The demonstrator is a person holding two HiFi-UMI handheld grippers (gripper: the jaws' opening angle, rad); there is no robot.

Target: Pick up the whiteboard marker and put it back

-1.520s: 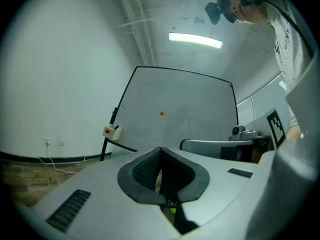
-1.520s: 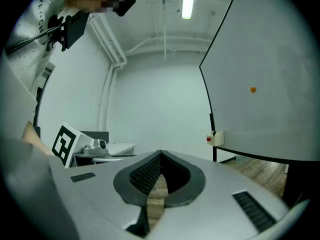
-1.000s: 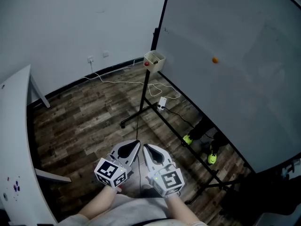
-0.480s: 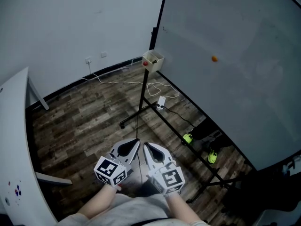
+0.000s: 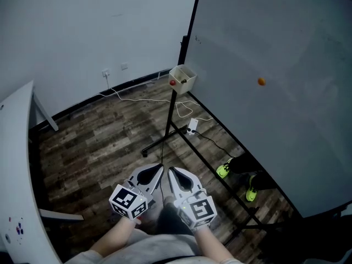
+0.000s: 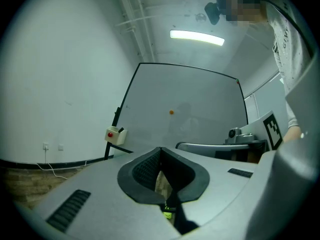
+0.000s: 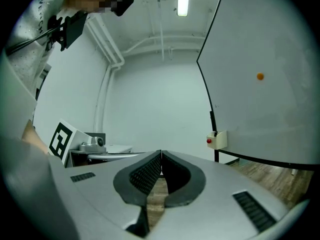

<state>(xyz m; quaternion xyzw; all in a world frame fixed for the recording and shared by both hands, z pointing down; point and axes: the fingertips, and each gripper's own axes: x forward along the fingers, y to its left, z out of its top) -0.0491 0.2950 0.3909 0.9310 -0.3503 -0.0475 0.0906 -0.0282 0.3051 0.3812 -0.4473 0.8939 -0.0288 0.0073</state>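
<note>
A small cream holder box point(image 5: 182, 78) with a red knob hangs at the lower left corner of the big whiteboard point(image 5: 275, 65). A dark stick, perhaps the marker, pokes out of the box point(image 6: 115, 135) and is too small to be sure of. The box point(image 7: 217, 140) also shows in the right gripper view. My left gripper point(image 5: 160, 167) and right gripper point(image 5: 169, 170) are side by side low in the head view, far from the box. Each is shut, with nothing between the jaws point(image 6: 160, 149) point(image 7: 161, 153).
The whiteboard stands on a black frame with legs point(image 5: 165, 139) across the wooden floor. An orange magnet point(image 5: 261, 82) sits on the board. White cables and a power strip point(image 5: 191, 125) lie by the stand. Green shoes point(image 5: 223, 171) show under the board. A white table point(image 5: 16, 164) is at left.
The head view has shifted a little, so the box and board sit lower and further right in the picture. Both grippers stay shut in the same place.
</note>
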